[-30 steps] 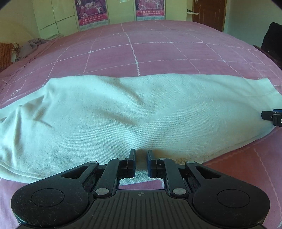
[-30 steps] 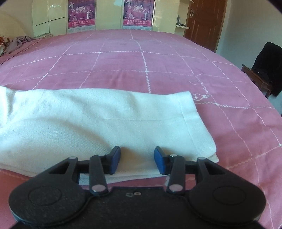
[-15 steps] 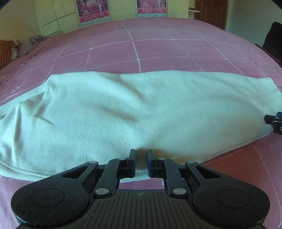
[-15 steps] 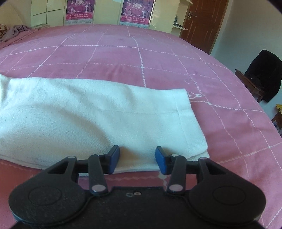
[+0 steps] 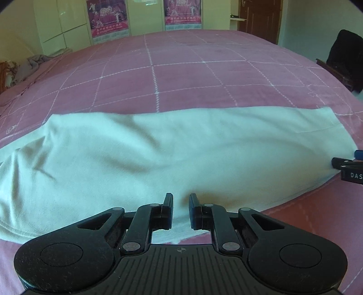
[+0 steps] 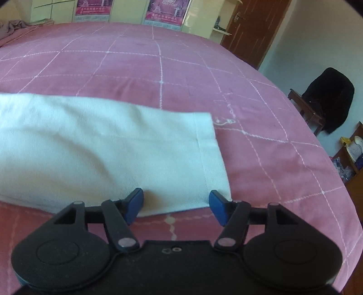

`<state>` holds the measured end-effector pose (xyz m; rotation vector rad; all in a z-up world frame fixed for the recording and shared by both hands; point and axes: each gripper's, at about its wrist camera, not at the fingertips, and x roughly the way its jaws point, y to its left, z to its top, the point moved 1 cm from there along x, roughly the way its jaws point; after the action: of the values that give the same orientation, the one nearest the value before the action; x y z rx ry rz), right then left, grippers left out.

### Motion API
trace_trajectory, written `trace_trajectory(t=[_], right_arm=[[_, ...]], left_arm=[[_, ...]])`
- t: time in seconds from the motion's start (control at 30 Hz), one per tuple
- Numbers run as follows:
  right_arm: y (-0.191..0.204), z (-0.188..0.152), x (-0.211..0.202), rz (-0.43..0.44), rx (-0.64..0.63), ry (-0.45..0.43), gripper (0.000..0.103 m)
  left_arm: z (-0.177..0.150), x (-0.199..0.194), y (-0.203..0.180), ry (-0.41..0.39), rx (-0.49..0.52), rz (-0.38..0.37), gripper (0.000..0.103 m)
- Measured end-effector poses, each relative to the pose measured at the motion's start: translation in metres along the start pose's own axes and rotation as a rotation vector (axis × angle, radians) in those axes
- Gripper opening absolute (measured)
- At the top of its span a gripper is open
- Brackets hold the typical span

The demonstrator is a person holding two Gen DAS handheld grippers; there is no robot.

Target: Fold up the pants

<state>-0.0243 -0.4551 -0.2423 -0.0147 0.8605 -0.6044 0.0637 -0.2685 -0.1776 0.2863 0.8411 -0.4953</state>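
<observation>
White pants (image 5: 172,156) lie folded lengthwise across a pink bedspread (image 5: 181,74). My left gripper (image 5: 181,199) sits at the near edge of the pants' middle, jaws close together with a narrow gap and cloth between them. My right gripper (image 6: 175,199) is open wide at the near edge of the hem end of the pants (image 6: 109,149), fingertips astride the hem corner. The right gripper's tip also shows in the left wrist view (image 5: 347,165) at the far right of the cloth.
The bed's right edge drops off near a chair draped with dark clothing (image 6: 329,99). A brown door (image 6: 254,29) and posters (image 5: 109,18) are on the far wall. A grey bundle of cloth (image 5: 29,68) lies at the bed's far left.
My right gripper has opened wider and swung toward the hem corner of the pants. My left gripper keeps its narrow gap, and its view has tilted up slightly.
</observation>
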Motion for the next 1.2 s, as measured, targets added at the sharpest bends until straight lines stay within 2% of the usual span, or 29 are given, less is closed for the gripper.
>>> trace_trajectory(t=[0.07,0.13,0.2,0.27,0.33,0.47,0.57,0.63,0.67,0.7,0.73,0.77,0.83,0.9,1.0,1.03,1.07,1.13,1.2], right_arm=[[-0.010,0.002,0.001,0.011,0.070,0.002,0.068],[-0.020,0.003,-0.001,-0.001,0.102,-0.015,0.056],[-0.037,-0.003,0.002,-0.008,0.163,-0.007,0.057],[-0.049,-0.007,0.004,0.055,0.220,0.014,0.056],[-0.059,-0.005,0.000,0.108,0.273,0.032,0.056],[-0.093,-0.012,0.004,0.237,0.541,0.075,0.052],[-0.105,-0.016,0.007,0.324,0.681,0.105,0.053],[-0.106,-0.017,0.009,0.372,0.731,0.113,0.051],[-0.104,-0.017,0.010,0.385,0.730,0.114,0.048],[-0.101,-0.017,0.013,0.397,0.718,0.116,0.036],[-0.099,-0.017,0.017,0.412,0.723,0.120,0.012],[-0.097,-0.019,0.022,0.439,0.744,0.132,0.009],[-0.092,-0.020,0.028,0.431,0.756,0.120,0.008],[-0.087,-0.011,0.021,0.394,0.697,0.094,0.008],[-0.091,0.008,-0.017,0.361,0.603,-0.067,0.007],[-0.093,0.009,-0.026,0.319,0.571,-0.105,0.007],[-0.095,0.005,-0.022,0.286,0.561,-0.083,0.007],[-0.097,-0.012,0.002,0.285,0.599,0.044,0.008],[-0.096,-0.019,0.004,0.294,0.620,0.032,0.012]], left_arm=[[0.006,0.005,-0.013,0.005,0.010,-0.004,0.013],[0.010,0.013,-0.025,0.011,0.022,0.001,0.013],[0.006,0.024,-0.037,0.035,0.064,0.030,0.013],[0.003,0.022,-0.042,0.020,0.091,0.050,0.013],[0.007,0.016,-0.042,0.018,0.074,0.034,0.013],[0.027,0.011,-0.048,0.001,0.022,-0.023,0.013],[0.031,0.025,-0.060,0.048,0.005,-0.070,0.013],[0.024,0.034,-0.066,0.061,0.008,-0.060,0.013],[0.022,0.034,-0.068,0.052,0.020,-0.052,0.013],[0.020,0.033,-0.071,0.046,0.030,-0.044,0.013],[0.020,0.032,-0.072,0.046,0.038,-0.038,0.013],[0.020,0.032,-0.073,0.049,0.038,-0.036,0.013],[0.023,0.033,-0.072,0.065,0.025,-0.031,0.013],[0.026,0.032,-0.074,0.072,0.019,-0.021,0.013],[0.028,0.028,-0.082,0.060,0.024,-0.009,0.013],[0.028,0.030,-0.085,0.067,0.024,-0.007,0.013],[0.027,0.031,-0.086,0.074,0.026,-0.002,0.013],[0.026,0.031,-0.085,0.069,0.028,-0.002,0.013],[0.025,0.032,-0.083,0.069,0.039,-0.004,0.013]])
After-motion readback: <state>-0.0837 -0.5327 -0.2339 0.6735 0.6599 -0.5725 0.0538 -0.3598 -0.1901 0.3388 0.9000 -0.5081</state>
